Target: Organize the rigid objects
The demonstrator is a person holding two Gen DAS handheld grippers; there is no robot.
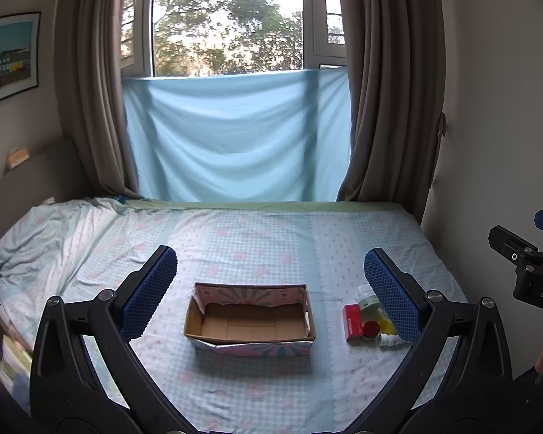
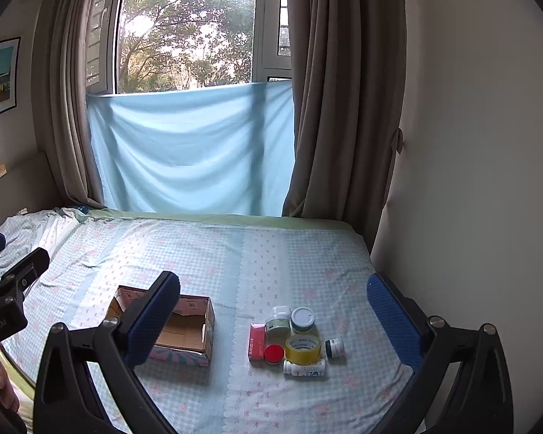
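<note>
An open, empty cardboard box [image 1: 249,316] [image 2: 184,332] sits on the bed. To its right lies a cluster: a red carton [image 2: 257,341] [image 1: 353,323], a red-lidded jar [image 2: 274,353] [image 1: 371,329], a yellow tape roll [image 2: 303,348], a white bottle on its side [image 2: 304,367], a small dark jar [image 2: 335,348] and two white-lidded jars [image 2: 302,318]. My left gripper [image 1: 271,285] is open above the box. My right gripper [image 2: 275,311] is open above the cluster. Both are empty.
The bed [image 2: 235,253] has a checked sheet, with a rumpled quilt [image 1: 47,238] at the left. A blue cloth [image 1: 235,137] and brown curtains hang behind at the window. A wall [image 2: 470,181] stands close on the right.
</note>
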